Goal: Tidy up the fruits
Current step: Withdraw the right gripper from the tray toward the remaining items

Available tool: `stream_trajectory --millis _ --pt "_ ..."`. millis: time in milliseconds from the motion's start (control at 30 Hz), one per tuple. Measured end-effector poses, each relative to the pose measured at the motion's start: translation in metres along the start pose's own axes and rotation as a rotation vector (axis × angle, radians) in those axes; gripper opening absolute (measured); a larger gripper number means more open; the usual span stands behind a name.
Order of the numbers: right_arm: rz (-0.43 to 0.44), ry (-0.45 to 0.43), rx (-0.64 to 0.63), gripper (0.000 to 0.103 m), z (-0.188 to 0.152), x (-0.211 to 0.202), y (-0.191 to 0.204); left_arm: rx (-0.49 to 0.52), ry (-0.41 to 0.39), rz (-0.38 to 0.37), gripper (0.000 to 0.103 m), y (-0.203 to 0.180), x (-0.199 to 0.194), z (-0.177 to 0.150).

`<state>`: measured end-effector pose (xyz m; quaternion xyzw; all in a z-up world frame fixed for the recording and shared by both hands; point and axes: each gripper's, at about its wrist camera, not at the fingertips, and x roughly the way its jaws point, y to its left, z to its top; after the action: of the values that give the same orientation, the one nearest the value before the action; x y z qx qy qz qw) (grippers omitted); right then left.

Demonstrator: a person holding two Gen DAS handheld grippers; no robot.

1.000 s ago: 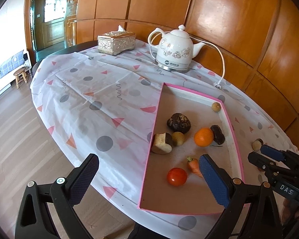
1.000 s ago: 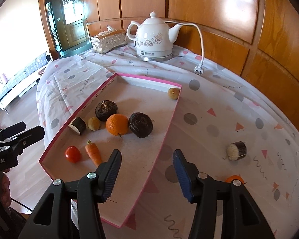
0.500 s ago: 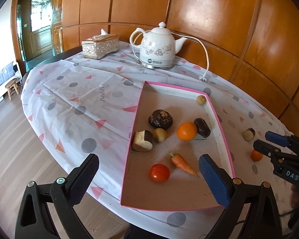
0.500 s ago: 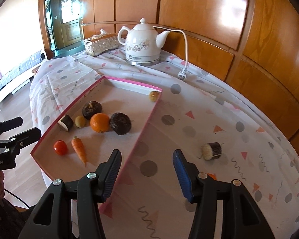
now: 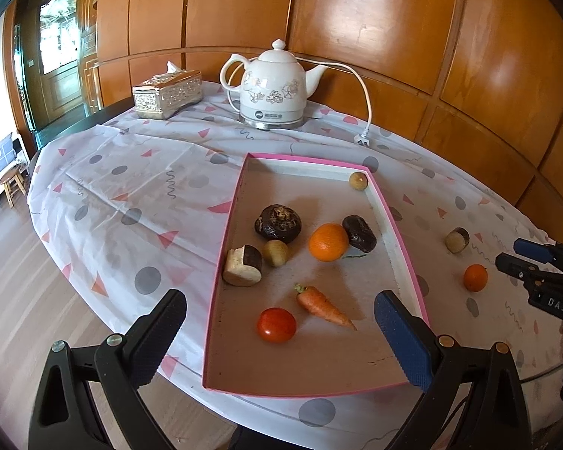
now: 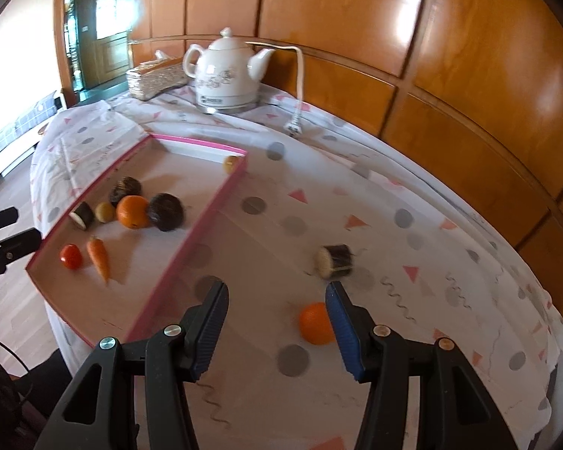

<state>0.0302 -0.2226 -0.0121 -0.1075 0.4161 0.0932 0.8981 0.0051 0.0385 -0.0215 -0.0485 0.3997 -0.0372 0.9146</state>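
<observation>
A pink-rimmed tray lies on the table and holds an orange, a tomato, a carrot, two dark fruits, a cut brown piece and two small tan fruits. A small orange and a dark cut piece lie on the cloth to the right of the tray. My right gripper is open, low over the cloth, with the small orange just inside its right finger. My left gripper is open and empty above the tray's near end.
A white electric kettle with its cord and plug stands at the back of the table. A silver tissue box is left of it. The table's front edge drops to a wooden floor. Wood panelling runs behind.
My right gripper has swung right, away from the tray, so the small orange and dark cut piece now sit close before it. My left gripper's view has shifted to face the tray squarely.
</observation>
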Motion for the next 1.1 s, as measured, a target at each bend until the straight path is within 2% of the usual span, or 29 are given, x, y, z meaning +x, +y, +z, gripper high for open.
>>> stream_trajectory --millis 800,1100 --pt "-0.18 0.074 0.127 0.055 -0.043 -0.011 -0.114 0.137 0.015 -0.049 0.101 -0.047 0.005 0.005" --pt "-0.25 0.084 0.216 0.055 -0.062 -0.019 -0.162 0.179 0.025 -0.059 0.101 -0.064 0.009 0.006"
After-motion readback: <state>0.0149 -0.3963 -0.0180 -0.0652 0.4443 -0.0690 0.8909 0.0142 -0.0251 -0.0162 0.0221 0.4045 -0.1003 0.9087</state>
